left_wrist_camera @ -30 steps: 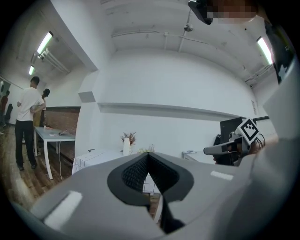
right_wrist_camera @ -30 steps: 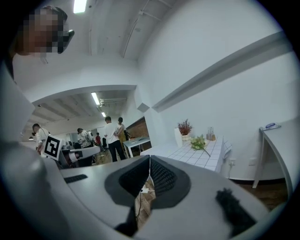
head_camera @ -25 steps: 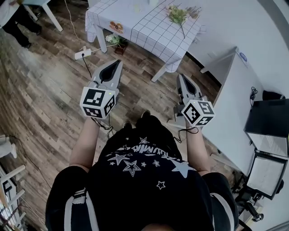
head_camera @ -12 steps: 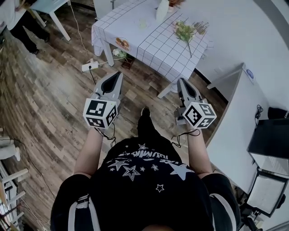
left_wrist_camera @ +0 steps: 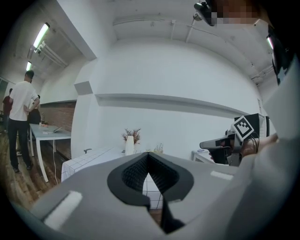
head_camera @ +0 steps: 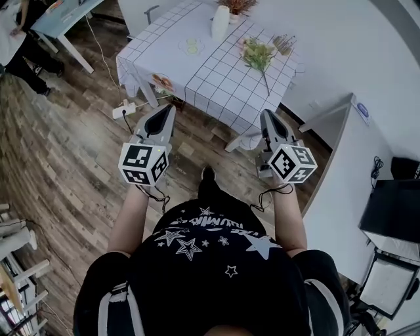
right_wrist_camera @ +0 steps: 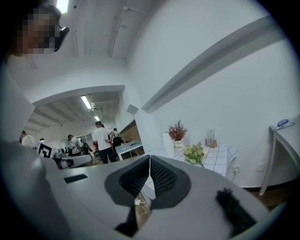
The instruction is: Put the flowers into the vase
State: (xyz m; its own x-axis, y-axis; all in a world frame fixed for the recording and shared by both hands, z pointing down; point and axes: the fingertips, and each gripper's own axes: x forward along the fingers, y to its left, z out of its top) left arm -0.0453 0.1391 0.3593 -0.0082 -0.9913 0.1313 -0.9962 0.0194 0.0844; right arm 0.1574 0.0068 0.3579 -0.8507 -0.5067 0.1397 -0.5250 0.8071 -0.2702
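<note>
Flowers (head_camera: 257, 54) lie on the counter (head_camera: 209, 73) near the vase (head_camera: 220, 23). Left gripper (head_camera: 170, 107) and right gripper (head_camera: 266, 114) are well short of the vase, jaws clenched, empty. Stems judged light and fragile; grasp mid-stem.

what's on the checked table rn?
White vase, loose flower bunch lying flat, potted dried sprig behind the vase, small pale item. The vase's inside isn't visible.

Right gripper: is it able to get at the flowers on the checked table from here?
Probably not yet. The right gripper hangs over the floor short of the table, jaws shut, and the flowers lie further in on it. Nothing stands between them; a step closer should do.
</note>
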